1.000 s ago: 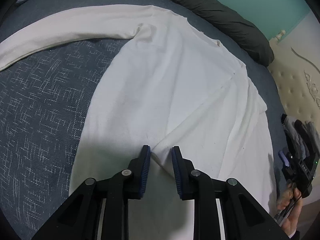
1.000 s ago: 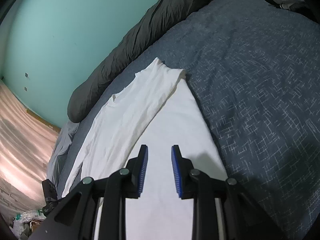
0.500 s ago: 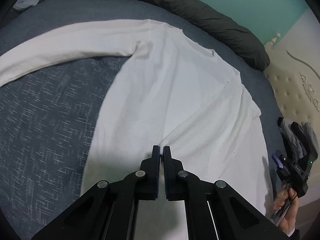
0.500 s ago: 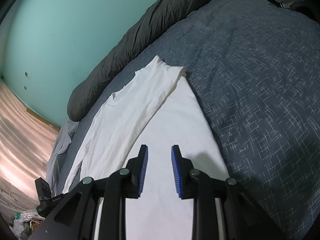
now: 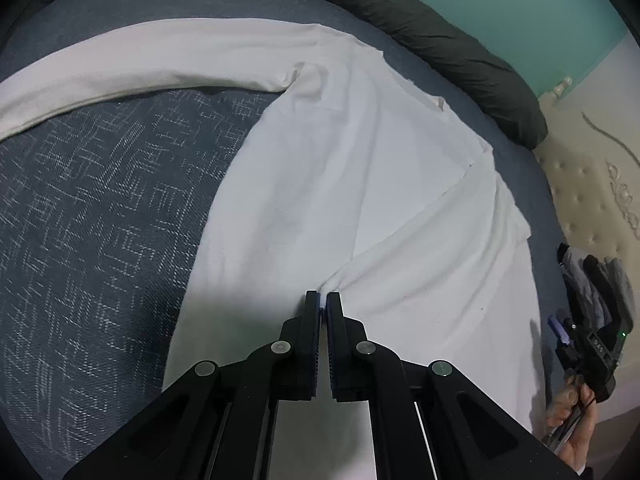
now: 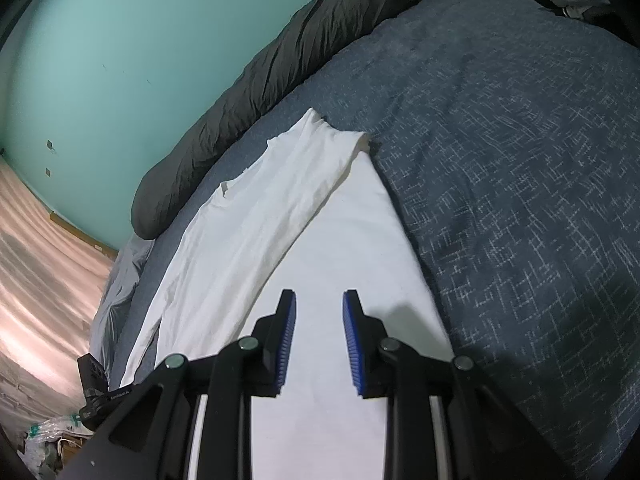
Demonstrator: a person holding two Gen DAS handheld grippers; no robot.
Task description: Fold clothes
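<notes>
A white long-sleeved shirt [image 5: 320,184] lies spread on the blue patterned bed cover [image 5: 100,220]. One sleeve [image 5: 140,64] stretches out to the left; the other sleeve [image 5: 440,232] is folded across the body. My left gripper [image 5: 323,298] is shut on the cuff end of that folded sleeve, and the cloth puckers at its tips. In the right wrist view the same shirt [image 6: 320,280] runs away from me, and my right gripper [image 6: 319,308] hovers open over its body with nothing between the pads.
A dark rolled duvet [image 5: 440,40] lies along the far edge of the bed against a teal wall [image 6: 120,60]. A cream padded headboard [image 5: 592,200] stands at the right. A hand holding the other gripper [image 5: 592,344] shows at the right edge. Wooden floor [image 6: 40,260] lies left.
My left gripper closed from open onto the end of the folded sleeve and lifted it slightly, pulling creases into the cloth. The right gripper has not moved.
</notes>
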